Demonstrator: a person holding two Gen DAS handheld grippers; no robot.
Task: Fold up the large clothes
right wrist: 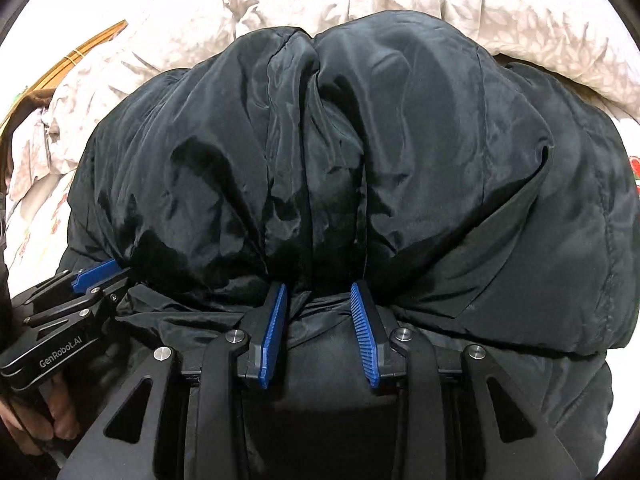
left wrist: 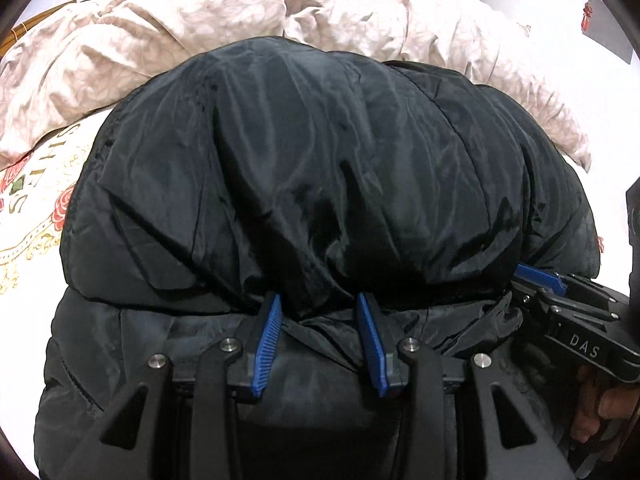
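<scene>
Black puffer jacket (left wrist: 320,168): thin woven synthetic shell, showing a soft sheen w/ fine wrinkles; quilted padding is puffing the cloth up. Lower layer of it is looking duller, almost matt. Left gripper (left wrist: 320,336) & right gripper (right wrist: 320,328): arms are reading as matt black plastic or coated metal (can't tell which); pivot pins (left wrist: 231,345) are gleaming as bare brushed metal. Finger pads (left wrist: 267,344) are showing as blue plastic, ribbed, semi-matt. Duvet (left wrist: 160,28): pale pink-beige cloth w/ faint leaf print, crumpled, matt. Bedsheet (left wrist: 36,216): white cloth w/ rose & gold print, smooth, matt. Bed frame (right wrist: 80,52): wood, light brown, slightly glossy.
</scene>
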